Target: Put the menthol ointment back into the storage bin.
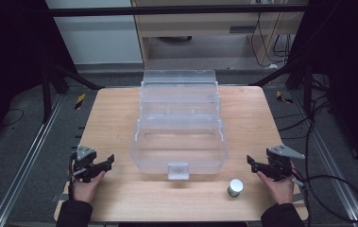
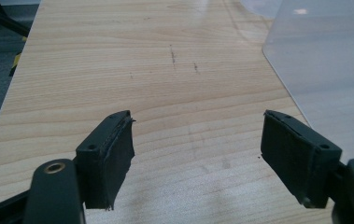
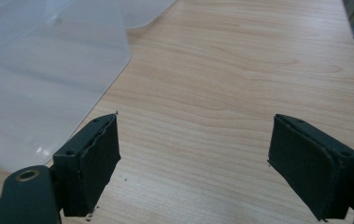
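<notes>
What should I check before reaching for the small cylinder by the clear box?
1. Right gripper open: ok, its jaws stand wide apart with bare wood between them.
2. Left gripper open and free: ok, nothing between its jaws.
3. Small cylinder upright and free: ok, it stands alone on the table, apart from the box.
4. Path from right gripper to cylinder: ok, only bare tabletop lies between them.
5. Clear box open: ok, its lid is swung back and the tub looks empty.
6. Cylinder's weight or surface grip: cannot tell.
</notes>
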`<state>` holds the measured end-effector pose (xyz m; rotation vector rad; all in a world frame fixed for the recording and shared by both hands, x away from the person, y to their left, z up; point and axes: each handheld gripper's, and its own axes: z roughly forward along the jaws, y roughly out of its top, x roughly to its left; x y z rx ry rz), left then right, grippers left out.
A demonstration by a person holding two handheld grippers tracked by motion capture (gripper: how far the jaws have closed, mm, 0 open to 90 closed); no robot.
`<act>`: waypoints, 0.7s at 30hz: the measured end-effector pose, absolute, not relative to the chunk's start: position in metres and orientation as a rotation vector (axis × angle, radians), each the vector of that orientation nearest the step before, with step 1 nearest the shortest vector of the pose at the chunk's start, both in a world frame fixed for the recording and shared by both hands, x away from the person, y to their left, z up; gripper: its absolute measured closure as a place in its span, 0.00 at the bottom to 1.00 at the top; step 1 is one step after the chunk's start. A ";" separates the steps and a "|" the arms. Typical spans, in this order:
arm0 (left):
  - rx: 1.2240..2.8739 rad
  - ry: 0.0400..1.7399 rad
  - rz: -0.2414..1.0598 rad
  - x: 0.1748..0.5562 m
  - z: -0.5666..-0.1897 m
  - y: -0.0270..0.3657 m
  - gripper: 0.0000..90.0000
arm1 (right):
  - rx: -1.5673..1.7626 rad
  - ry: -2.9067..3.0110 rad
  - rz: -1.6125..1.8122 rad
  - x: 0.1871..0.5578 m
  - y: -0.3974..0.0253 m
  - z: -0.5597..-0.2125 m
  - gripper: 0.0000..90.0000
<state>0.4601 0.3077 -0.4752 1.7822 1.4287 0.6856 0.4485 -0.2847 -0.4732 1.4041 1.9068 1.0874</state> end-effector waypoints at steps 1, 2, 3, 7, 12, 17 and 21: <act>1.786 1.428 0.683 0.460 -0.476 0.307 0.28 | 1.400 1.916 1.098 0.449 -0.284 -0.474 0.18; 1.790 1.426 0.682 0.460 -0.476 0.306 0.28 | 1.397 1.923 1.098 0.449 -0.283 -0.475 0.18; 1.790 1.426 0.682 0.460 -0.476 0.306 0.28 | 1.397 1.923 1.098 0.449 -0.283 -0.475 0.18; 1.800 1.418 0.687 0.460 -0.476 0.304 0.28 | 1.396 1.937 1.136 0.449 -0.281 -0.470 0.19; 1.802 1.426 0.683 0.462 -0.478 0.305 0.29 | 1.279 1.966 1.110 0.450 -0.275 -0.454 0.22; 1.805 1.431 0.680 0.463 -0.478 0.304 0.29 | 1.224 2.042 1.088 0.452 -0.271 -0.442 0.22; 1.811 1.436 0.675 0.463 -0.479 0.304 0.30 | 1.174 2.104 1.081 0.453 -0.266 -0.428 0.21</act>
